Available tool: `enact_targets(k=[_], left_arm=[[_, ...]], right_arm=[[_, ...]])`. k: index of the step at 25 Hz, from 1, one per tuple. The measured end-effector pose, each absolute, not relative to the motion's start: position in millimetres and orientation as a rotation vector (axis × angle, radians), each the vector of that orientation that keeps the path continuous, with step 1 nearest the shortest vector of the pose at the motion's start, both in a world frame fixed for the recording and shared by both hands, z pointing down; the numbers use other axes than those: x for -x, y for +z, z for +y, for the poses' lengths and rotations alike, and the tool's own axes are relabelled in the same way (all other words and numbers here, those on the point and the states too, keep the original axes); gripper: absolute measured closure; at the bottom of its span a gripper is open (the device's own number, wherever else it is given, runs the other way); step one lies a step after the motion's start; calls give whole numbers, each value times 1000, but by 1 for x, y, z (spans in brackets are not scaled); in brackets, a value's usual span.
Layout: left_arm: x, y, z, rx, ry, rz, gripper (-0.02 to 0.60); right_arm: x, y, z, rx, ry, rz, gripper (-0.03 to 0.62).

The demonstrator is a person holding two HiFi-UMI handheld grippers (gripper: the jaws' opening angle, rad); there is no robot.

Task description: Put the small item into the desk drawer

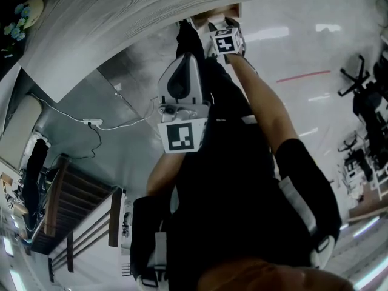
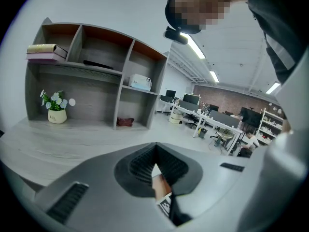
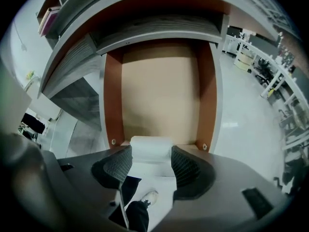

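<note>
The desk drawer [image 3: 159,88] stands pulled out, and its tan bottom is bare. My right gripper [image 3: 150,159] hangs over the drawer's front edge, shut on a small white block [image 3: 150,147] held between its ribbed pads. In the head view the right gripper [image 1: 225,40] reaches forward to the drawer [image 1: 221,12] under the grey desk top [image 1: 121,17]. My left gripper [image 1: 182,96] is held back near the person's body. In its own view the left gripper [image 2: 155,153] has its jaws pressed together with nothing between them.
A grey shelf unit [image 2: 96,76] stands on the desk with books [image 2: 43,52], a white box [image 2: 141,82], a flower pot [image 2: 57,111] and a dark red item [image 2: 125,122]. A power strip and cable [image 1: 92,123] lie on the floor at the left.
</note>
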State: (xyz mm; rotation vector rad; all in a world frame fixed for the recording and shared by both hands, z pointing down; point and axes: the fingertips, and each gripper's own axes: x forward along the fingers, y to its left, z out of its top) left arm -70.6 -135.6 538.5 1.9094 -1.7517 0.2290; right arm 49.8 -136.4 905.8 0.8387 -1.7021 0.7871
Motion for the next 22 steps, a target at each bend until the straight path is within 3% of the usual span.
enact_targets(k=[22], left_arm=[[72, 554, -135, -1871, 230, -1747, 589]], right_arm=[[-44, 927, -140, -798, 838, -1649, 341]])
